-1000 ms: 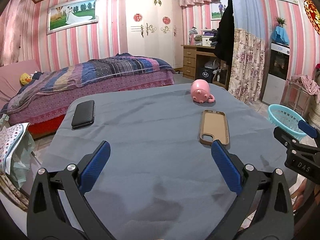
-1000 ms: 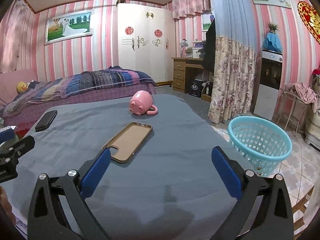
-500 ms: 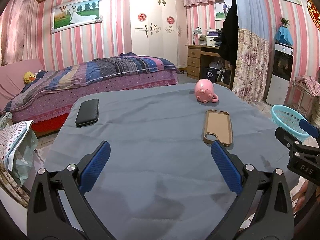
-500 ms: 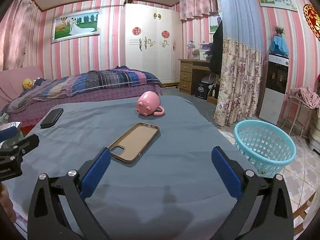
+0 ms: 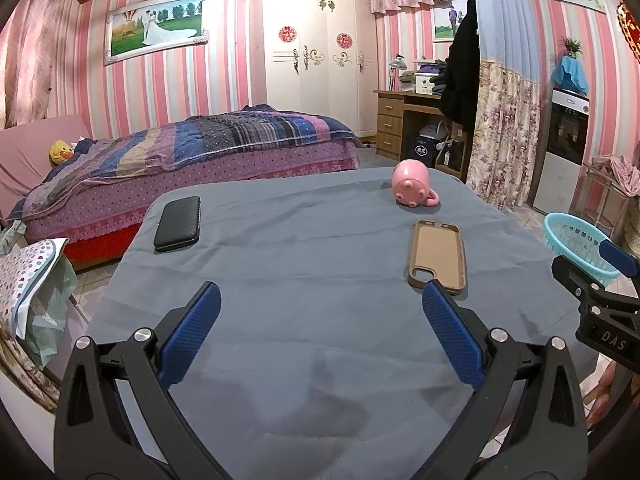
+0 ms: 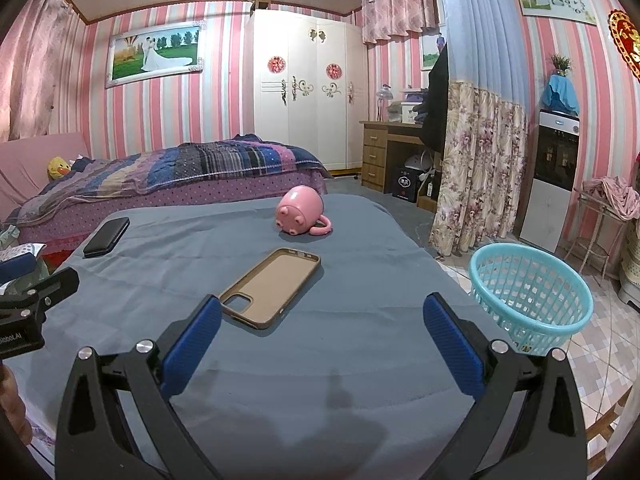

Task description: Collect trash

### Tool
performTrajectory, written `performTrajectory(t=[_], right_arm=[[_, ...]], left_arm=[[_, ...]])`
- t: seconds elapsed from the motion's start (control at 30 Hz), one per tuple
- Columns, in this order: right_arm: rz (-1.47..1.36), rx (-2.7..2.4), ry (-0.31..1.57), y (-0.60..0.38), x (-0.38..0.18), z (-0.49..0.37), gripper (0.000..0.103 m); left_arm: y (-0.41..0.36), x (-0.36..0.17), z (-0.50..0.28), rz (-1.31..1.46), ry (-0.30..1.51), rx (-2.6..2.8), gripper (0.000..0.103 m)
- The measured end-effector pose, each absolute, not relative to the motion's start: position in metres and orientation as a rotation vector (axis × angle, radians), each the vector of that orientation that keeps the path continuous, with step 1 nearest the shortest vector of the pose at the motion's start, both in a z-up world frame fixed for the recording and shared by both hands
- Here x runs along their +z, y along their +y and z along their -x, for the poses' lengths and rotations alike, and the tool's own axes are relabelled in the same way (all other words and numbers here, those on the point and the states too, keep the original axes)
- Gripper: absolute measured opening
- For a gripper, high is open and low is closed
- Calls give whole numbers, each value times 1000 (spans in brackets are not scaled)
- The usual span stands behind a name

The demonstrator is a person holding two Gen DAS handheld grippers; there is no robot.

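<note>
1. Trash candidates on grey-blue cloth-covered table [image 6: 360,360]: tan soft phone case [image 6: 272,288] lying open side up near table centre; pink pig-shaped ceramic mug [image 6: 300,214] tipped on its side beyond the case, handle toward the right edge; black rectangular hard case [image 5: 178,224] flat at the far left corner. Which of these counts as trash: not settled by the views.
2. Turquoise perforated plastic basket [image 6: 528,296] standing on the tiled floor just off the right table edge, mouth up. Judged as the collection point: low and beside the edge, so items can be dropped in from table height. No contents seen in the visible part; bottom hidden.
3. Scene fits two stages: items waiting to go into the basket, or loose rubbish cleared with only keepers left on the cloth.
4. Right gripper [image 6: 322,336] held level above the near table edge, blue-padded fingers spread wide, nothing between them. Left pad overlapping the near end of the tan case in view; contact not confirmed.
5. Left gripper [image 5: 322,336] held likewise over the near edge, fingers wide apart and empty, angled toward table centre. Right gripper body visible at the right margin of the left view, confirming side-by-side carriage.
6. Wide finger spacing suits flat, broad items; thin case on soft cloth likely hard to get a pad under.
</note>
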State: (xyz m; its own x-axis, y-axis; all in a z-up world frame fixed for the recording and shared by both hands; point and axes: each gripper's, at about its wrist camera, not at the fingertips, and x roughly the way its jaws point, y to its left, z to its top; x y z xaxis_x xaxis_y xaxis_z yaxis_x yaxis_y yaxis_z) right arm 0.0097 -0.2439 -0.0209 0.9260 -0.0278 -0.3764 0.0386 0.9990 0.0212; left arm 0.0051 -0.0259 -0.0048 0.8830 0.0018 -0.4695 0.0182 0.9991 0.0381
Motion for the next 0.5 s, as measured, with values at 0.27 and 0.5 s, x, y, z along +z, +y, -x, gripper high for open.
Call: performTrajectory(t=[0.27,0.5], right_arm=[[-28,-32,385,-245,-20,-10,99],[-28,-32,385,-244,-21,-10,99]], left_arm=[[-26,-5,-4,-42,487,-8,97],[-26,-5,-4,-41,489,-9,97]])
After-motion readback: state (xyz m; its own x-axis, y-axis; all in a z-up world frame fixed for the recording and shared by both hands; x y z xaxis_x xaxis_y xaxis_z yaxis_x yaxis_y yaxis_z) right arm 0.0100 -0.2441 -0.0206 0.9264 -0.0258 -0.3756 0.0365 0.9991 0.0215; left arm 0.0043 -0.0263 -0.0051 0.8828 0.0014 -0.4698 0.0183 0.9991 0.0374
